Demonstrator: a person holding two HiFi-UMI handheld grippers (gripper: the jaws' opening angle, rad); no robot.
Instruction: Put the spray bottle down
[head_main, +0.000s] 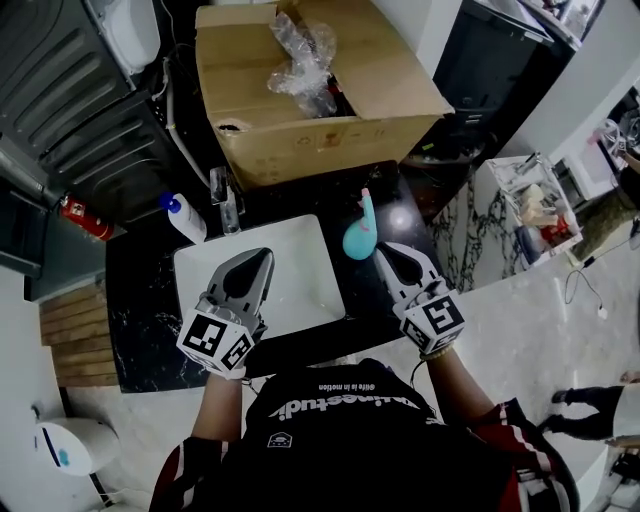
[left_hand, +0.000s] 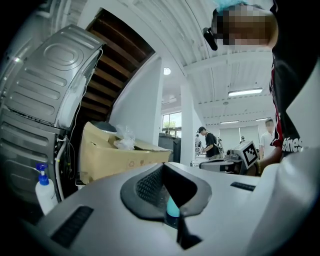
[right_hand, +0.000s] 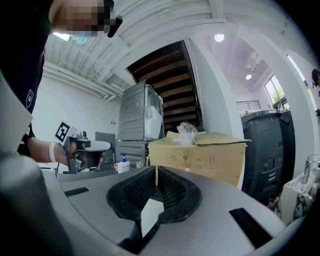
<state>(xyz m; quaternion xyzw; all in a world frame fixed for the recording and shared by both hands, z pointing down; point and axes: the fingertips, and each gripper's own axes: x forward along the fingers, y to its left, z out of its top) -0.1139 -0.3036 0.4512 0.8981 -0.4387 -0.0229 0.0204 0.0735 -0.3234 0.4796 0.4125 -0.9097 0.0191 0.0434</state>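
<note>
The spray bottle (head_main: 358, 236) is teal with a pale pink top. It stands upright on the black counter (head_main: 145, 300), just right of the white sink (head_main: 310, 262). My right gripper (head_main: 383, 255) hovers close beside it on the near right, apart from it, shut and empty; its pads meet in the right gripper view (right_hand: 156, 172). My left gripper (head_main: 264, 258) hangs over the sink with its jaws together. In the left gripper view (left_hand: 165, 167) a sliver of teal shows through the slit below the tips; I cannot tell what it is.
An open cardboard box (head_main: 320, 90) with a crumpled plastic bag fills the back of the counter. A white pump bottle (head_main: 185, 218) and a tap (head_main: 228, 205) stand behind the sink. A red extinguisher (head_main: 85, 218) lies at the left, below grey appliances.
</note>
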